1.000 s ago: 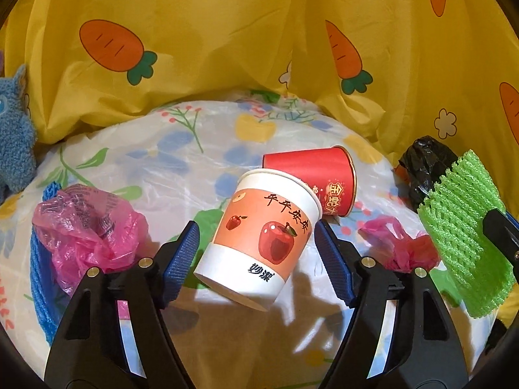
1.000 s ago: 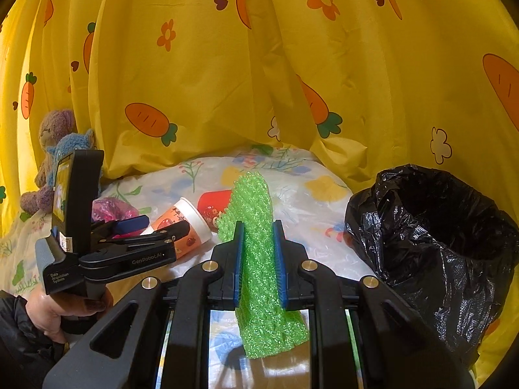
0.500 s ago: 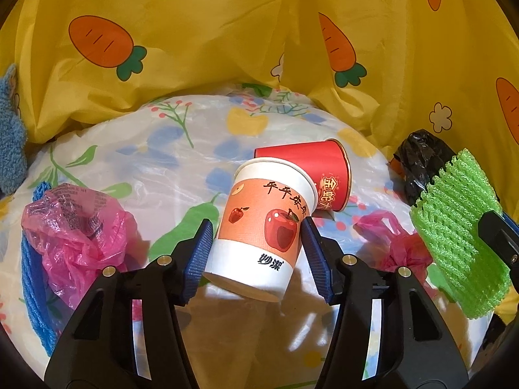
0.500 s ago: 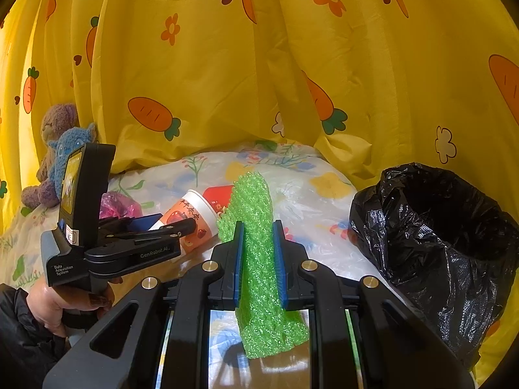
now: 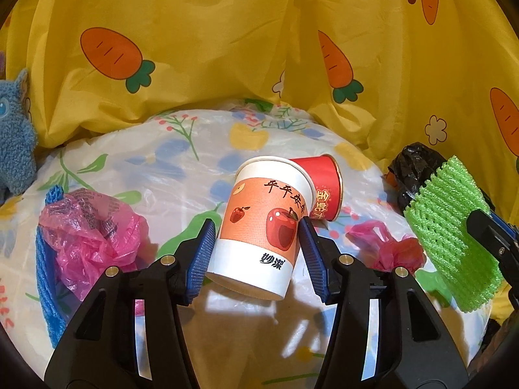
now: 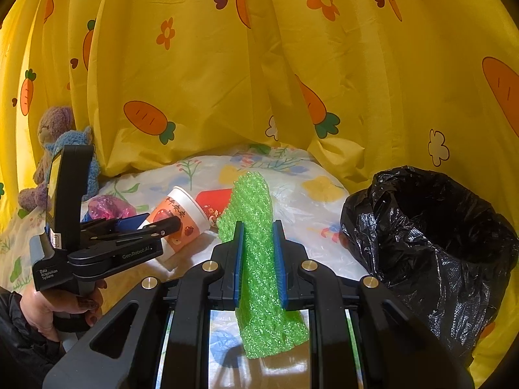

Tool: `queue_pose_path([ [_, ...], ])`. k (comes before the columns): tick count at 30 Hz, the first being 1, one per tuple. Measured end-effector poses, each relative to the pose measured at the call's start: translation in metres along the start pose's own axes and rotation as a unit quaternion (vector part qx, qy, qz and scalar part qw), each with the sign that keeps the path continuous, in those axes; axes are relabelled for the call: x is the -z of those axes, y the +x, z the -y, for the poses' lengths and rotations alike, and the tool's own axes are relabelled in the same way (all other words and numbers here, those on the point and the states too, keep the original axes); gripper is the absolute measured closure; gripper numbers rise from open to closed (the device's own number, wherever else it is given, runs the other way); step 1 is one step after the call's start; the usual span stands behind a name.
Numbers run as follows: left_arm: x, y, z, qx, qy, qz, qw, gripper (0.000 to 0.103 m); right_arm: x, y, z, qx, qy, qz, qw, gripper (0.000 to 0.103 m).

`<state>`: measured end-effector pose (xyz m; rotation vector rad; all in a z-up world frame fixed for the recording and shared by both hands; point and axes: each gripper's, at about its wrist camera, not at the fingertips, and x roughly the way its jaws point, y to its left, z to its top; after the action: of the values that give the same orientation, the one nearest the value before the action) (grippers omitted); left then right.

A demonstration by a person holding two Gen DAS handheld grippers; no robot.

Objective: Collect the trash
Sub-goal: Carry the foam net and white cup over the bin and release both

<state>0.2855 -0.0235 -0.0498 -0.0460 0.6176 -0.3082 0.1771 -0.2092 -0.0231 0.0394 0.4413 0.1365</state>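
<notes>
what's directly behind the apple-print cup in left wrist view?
A red paper cup lies on its side behind the apple-print cup, open end turned away. Its left part is covered by the apple-print cup, so contact between them cannot be told. Floral sheet beyond.

The left gripper [image 5: 256, 246], tilted downward, clamps the cup [image 5: 262, 227] between both pads. The right gripper [image 6: 259, 259], right of the cup, pinches green foam netting [image 6: 259, 259]. A hand [image 6: 61, 308] grips the left handle.

Glossy black plastic bag [image 6: 431, 249], paper cup [image 5: 262, 227], green foam net [image 6: 256, 259]
</notes>
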Motion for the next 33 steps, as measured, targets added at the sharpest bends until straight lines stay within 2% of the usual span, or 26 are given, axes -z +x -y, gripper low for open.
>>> queue_pose_path([
  [8, -0.019, -0.046, 0.032, 0.025, 0.030, 0.055, 0.9977, 0.051, -0.009, -0.014, 0.012, 0.016, 0.003, 0.020, 1.000, 0.085],
  [16, -0.036, -0.070, 0.080, 0.076, 0.053, 0.079, 0.9925, 0.051, -0.021, -0.031, 0.037, 0.073, 0.005, 0.047, 0.996, 0.085],
  [21, -0.046, -0.059, 0.115, 0.099, 0.066, 0.086, 0.9892, 0.051, -0.029, -0.039, 0.065, 0.149, -0.004, 0.066, 0.987, 0.085],
  [25, -0.054, -0.040, 0.145, 0.125, 0.072, 0.083, 0.9861, 0.051, -0.032, -0.035, 0.090, 0.195, -0.003, 0.065, 0.979, 0.085],
  [31, -0.059, -0.009, 0.188, 0.159, 0.084, 0.071, 0.9810, 0.051, -0.029, -0.024, 0.120, 0.248, 0.003, 0.055, 0.967, 0.085],
  [33, -0.061, 0.001, 0.199, 0.165, 0.091, 0.068, 0.9798, 0.051, -0.027, -0.021, 0.128, 0.253, 0.009, 0.050, 0.966, 0.085],
])
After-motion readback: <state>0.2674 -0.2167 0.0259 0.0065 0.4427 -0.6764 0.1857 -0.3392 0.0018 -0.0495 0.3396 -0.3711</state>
